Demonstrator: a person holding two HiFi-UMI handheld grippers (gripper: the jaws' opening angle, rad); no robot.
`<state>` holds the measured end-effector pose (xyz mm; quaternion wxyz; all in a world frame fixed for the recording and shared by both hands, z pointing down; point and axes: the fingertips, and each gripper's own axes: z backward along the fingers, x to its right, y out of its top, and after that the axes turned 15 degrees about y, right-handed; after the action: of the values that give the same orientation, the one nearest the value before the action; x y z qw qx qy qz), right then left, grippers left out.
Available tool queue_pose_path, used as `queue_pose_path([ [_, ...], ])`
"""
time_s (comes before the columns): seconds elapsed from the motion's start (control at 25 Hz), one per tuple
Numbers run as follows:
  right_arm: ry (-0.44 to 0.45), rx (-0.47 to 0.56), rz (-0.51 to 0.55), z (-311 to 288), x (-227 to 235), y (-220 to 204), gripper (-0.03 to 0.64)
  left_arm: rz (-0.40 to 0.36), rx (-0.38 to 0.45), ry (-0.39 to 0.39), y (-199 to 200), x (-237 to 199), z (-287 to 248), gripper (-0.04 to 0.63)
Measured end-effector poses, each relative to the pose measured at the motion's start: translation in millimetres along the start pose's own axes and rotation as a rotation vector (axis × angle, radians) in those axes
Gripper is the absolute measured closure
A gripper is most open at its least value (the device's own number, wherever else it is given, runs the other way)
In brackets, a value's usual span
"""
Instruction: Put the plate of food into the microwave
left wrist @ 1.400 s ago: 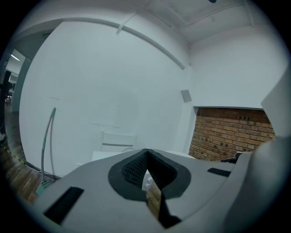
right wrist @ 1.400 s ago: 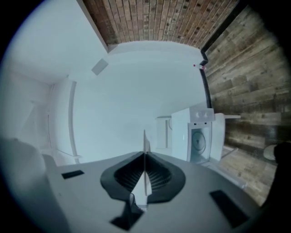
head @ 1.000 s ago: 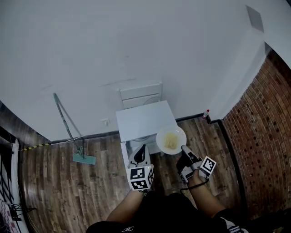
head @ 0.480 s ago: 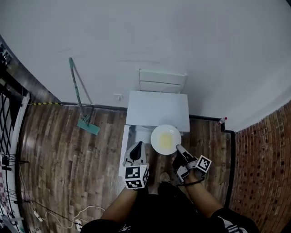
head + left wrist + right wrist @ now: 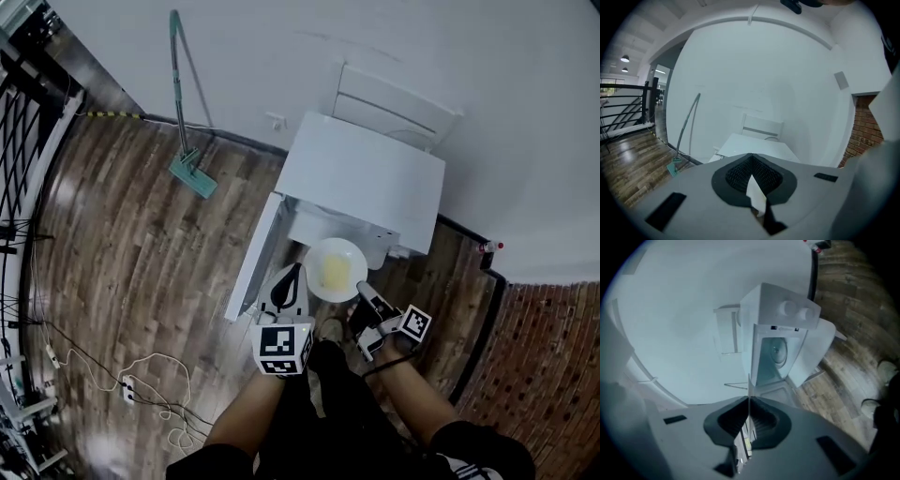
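Right gripper (image 5: 364,292) clamped on rim of plate (image 5: 315,259), food (image 5: 336,272) on it. Plate just ahead of jaws, before open microwave (image 5: 361,178), not yet inside. Left gripper (image 5: 295,274) closed tight, empty. Remaining: slide plate in, release

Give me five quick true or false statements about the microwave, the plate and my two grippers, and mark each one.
1. The microwave has its door open. True.
2. The plate already sits inside the microwave. False: it is held outside, in front of the open cavity.
3. The left gripper carries the plate. False: the right gripper has its jaws closed on the plate's rim, and the left gripper's jaws are shut on nothing.
4. The plate carries yellow food. True.
5. A mop lies flat on the floor. False: it leans against the wall, left of the microwave in the head view.
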<state>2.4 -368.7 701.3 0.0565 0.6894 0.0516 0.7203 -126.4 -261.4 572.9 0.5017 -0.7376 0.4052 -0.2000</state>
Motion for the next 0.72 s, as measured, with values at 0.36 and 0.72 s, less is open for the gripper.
queue_pose_path([
  [0.36,0.111,0.184,0.051,-24.5,101.2,43.5,0.592,-0.028,0.042,-0.042,-93.9,-10.6,-43.1,0.598],
  [0.72,0.151,0.37,0.159,-98.4,175.6,97.2,0.589,0.007,0.096,-0.087,-180.8,-29.8,-116.7,0.598],
])
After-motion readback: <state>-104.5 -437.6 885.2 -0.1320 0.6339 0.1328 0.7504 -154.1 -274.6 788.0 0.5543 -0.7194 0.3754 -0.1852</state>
